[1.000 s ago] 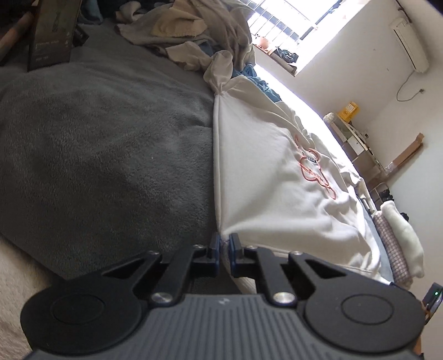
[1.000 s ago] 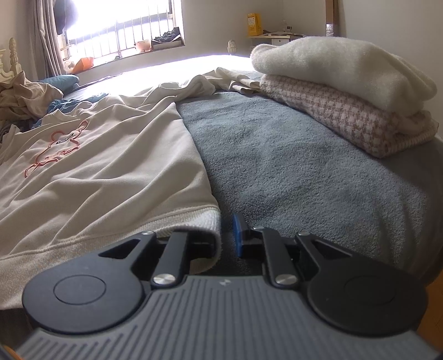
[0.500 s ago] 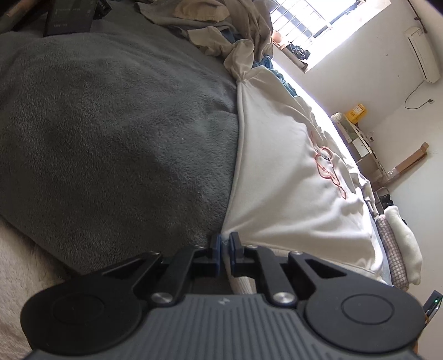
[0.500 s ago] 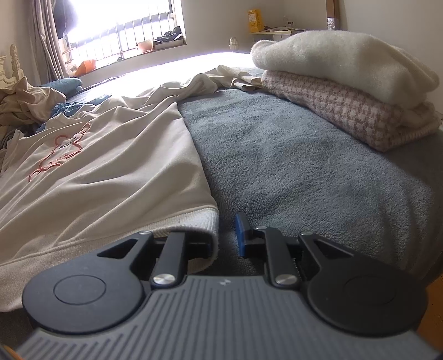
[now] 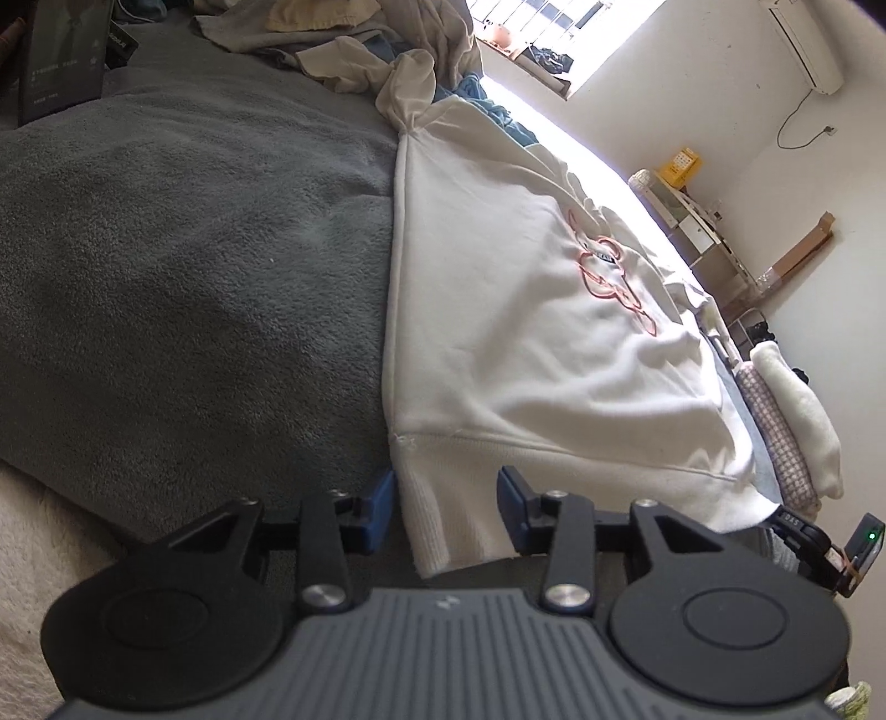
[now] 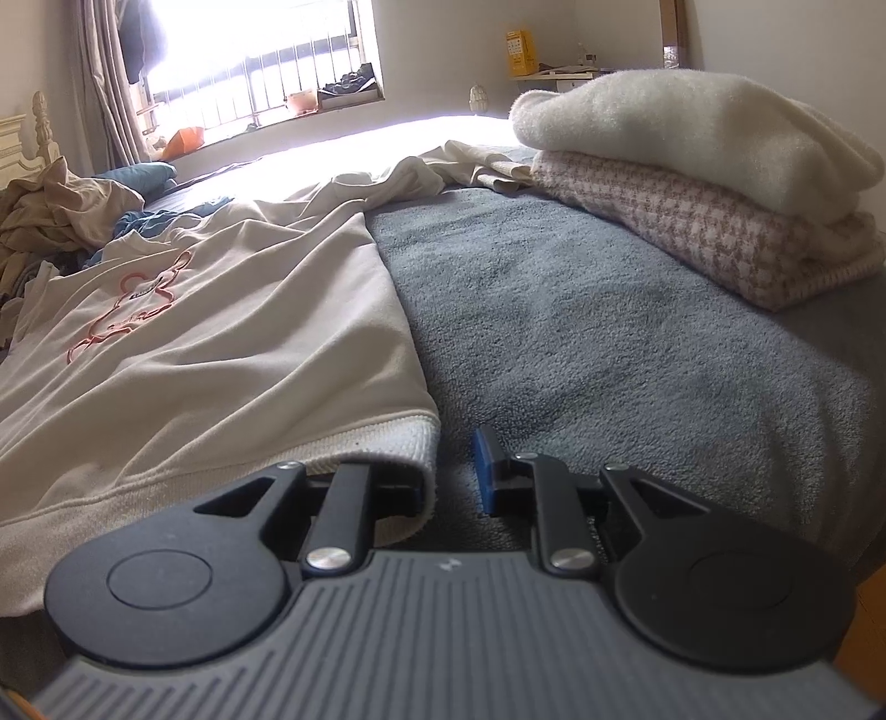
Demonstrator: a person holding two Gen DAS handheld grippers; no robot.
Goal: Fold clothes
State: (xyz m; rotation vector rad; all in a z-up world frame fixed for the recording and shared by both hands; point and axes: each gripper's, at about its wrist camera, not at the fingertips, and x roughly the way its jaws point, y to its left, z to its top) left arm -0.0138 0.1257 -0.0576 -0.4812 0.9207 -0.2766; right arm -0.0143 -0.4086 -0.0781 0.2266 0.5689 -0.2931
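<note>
A cream sweatshirt with a pink outline drawing lies flat on the grey blanket. In the left wrist view its ribbed hem corner sits between the fingers of my left gripper. The jaws stand wide apart and do not pinch the cloth. In the right wrist view the other hem corner of the sweatshirt drapes over the left finger of my right gripper. That gripper is open, and bare blanket shows in the gap between its fingers.
A folded stack, a fluffy cream garment on a pink checked one, sits at the right of the bed. A heap of unfolded clothes lies near the window end. A dark box stands at the far left.
My left gripper was shut on the hem corner in both earlier frames and now stands open, with the hem lying loose between its fingers. The right gripper has barely moved.
</note>
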